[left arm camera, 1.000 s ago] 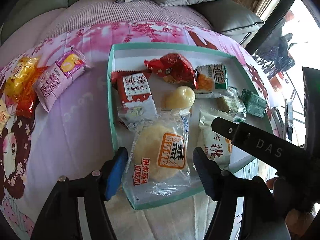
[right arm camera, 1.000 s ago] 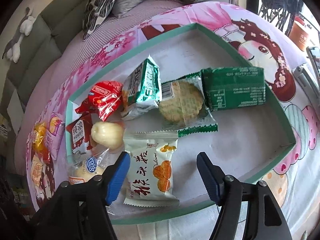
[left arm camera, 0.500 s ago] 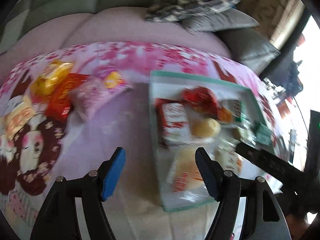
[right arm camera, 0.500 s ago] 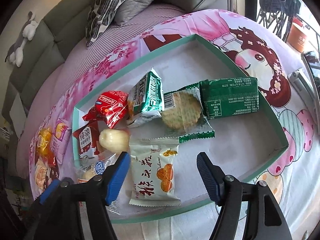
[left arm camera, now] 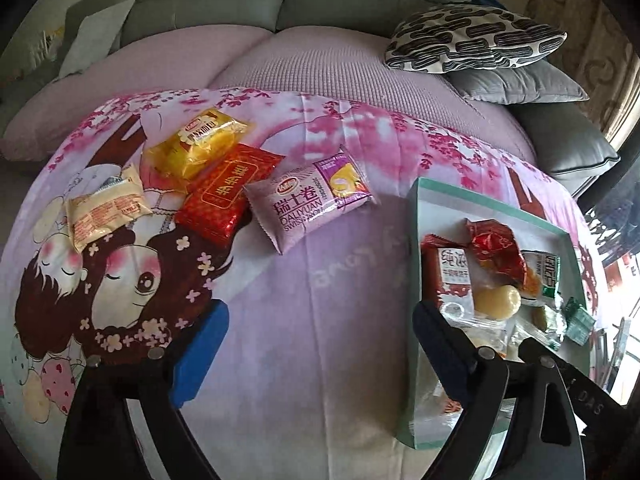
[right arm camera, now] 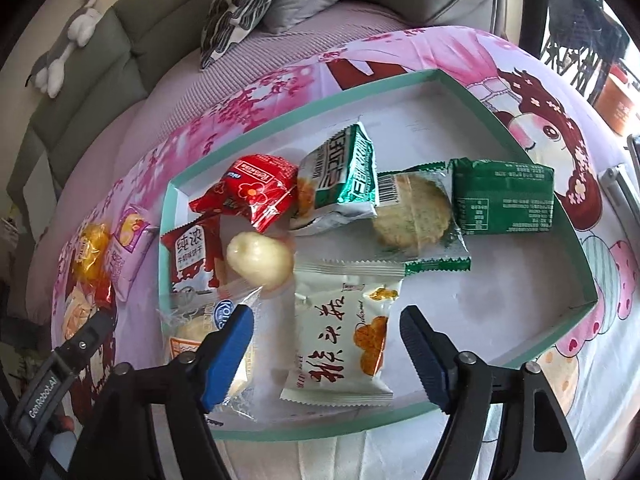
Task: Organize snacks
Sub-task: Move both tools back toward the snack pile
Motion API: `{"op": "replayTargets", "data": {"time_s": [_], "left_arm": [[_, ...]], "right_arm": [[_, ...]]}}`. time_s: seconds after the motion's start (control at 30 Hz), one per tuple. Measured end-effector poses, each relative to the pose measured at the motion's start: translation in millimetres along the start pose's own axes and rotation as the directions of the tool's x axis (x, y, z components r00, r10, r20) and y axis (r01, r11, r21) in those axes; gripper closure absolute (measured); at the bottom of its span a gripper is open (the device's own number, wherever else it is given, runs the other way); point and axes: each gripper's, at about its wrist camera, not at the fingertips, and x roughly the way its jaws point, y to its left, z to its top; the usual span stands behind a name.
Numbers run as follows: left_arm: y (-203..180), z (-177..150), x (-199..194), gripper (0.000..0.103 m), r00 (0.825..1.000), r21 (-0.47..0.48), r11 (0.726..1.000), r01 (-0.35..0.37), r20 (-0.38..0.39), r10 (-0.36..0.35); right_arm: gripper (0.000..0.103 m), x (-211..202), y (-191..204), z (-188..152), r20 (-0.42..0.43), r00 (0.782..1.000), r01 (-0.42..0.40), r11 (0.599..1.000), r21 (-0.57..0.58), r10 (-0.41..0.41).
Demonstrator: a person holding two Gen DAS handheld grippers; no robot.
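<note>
A teal-rimmed white tray (right arm camera: 520, 152) holds several snack packs, among them a white pack with red characters (right arm camera: 340, 340), a green pack (right arm camera: 504, 196) and a round yellow bun (right arm camera: 260, 260). The tray (left arm camera: 416, 240) also shows at the right of the left wrist view. Outside it lie a pink Swiss-roll pack (left arm camera: 312, 204), a red pack (left arm camera: 228, 192), a yellow pack (left arm camera: 196, 148) and a cream pack (left arm camera: 104, 212). My left gripper (left arm camera: 320, 348) is open and empty over the bare cloth left of the tray. My right gripper (right arm camera: 326, 352) is open and empty above the white pack.
A pink cartoon-print cloth (left arm camera: 320, 280) covers the surface. A grey sofa with a patterned cushion (left arm camera: 472, 36) and grey pillows runs along the back. The other gripper's body (right arm camera: 52, 380) shows at the lower left of the right wrist view.
My left gripper has swung left, away from the bun pack in the tray, and now faces the loose packs on the cloth. My right gripper has barely moved.
</note>
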Motion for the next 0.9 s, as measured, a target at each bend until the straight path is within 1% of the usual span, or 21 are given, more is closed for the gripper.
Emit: {"op": "replayTargets", "data": {"time_s": [0.03, 0.07, 0.27, 0.33, 0.37, 0.53, 0.63, 0.73, 0.9], "left_arm": [[0.2, -0.4, -0.7, 0.006, 1.000, 0.004, 1.000, -0.006, 0.004, 0.006], [-0.3, -0.8, -0.8, 0.000, 1.000, 0.009, 1.000, -0.012, 0.006, 0.012], [4.0, 0.4, -0.4, 0.000, 1.000, -0.007, 1.000, -0.020, 0.014, 0.020], [6.4, 1.1, -0.2, 0.000, 1.000, -0.017, 1.000, -0.025, 0.016, 0.025], [7.0, 1.3, -0.5, 0.000, 0.999, -0.023, 0.999, -0.025, 0.019, 0.026], [9.6, 2.9, -2.2, 0.000, 0.999, -0.029, 0.999, -0.029, 0.030, 0.030], [11.2, 4.5, -5.9, 0.000, 0.998, -0.032, 0.999, -0.034, 0.051, 0.036], [13.4, 6.7, -11.7, 0.000, 0.995, -0.030, 0.999, -0.022, 0.096, 0.024], [23.7, 12.9, -21.7, 0.000, 0.984, -0.030, 0.998, -0.047, 0.171, 0.051]], "right_arm": [[0.022, 0.1, 0.5, -0.3, 0.001, 1.000, -0.005, 1.000, -0.001, 0.005], [0.021, 0.6, 0.4, -0.7, 0.002, 1.000, -0.007, 1.000, -0.004, 0.007], [0.010, 5.4, 6.9, -0.4, 0.010, 1.000, -0.016, 1.000, -0.018, 0.016], [0.002, 6.7, 8.6, -0.5, 0.009, 1.000, -0.015, 1.000, -0.022, 0.016], [0.001, 7.0, 8.1, -0.4, 0.009, 1.000, -0.015, 1.000, -0.025, 0.015], [0.000, 9.6, 11.7, -1.4, 0.011, 1.000, -0.024, 0.999, -0.033, 0.024], [0.000, 9.7, 12.9, -1.4, 0.021, 0.999, -0.042, 0.998, -0.040, 0.043], [0.000, 6.3, 16.9, -1.1, 0.052, 0.997, -0.058, 0.997, -0.050, 0.060], [0.000, 1.2, 26.9, -1.2, 0.104, 0.991, -0.071, 0.992, -0.109, 0.082]]}}
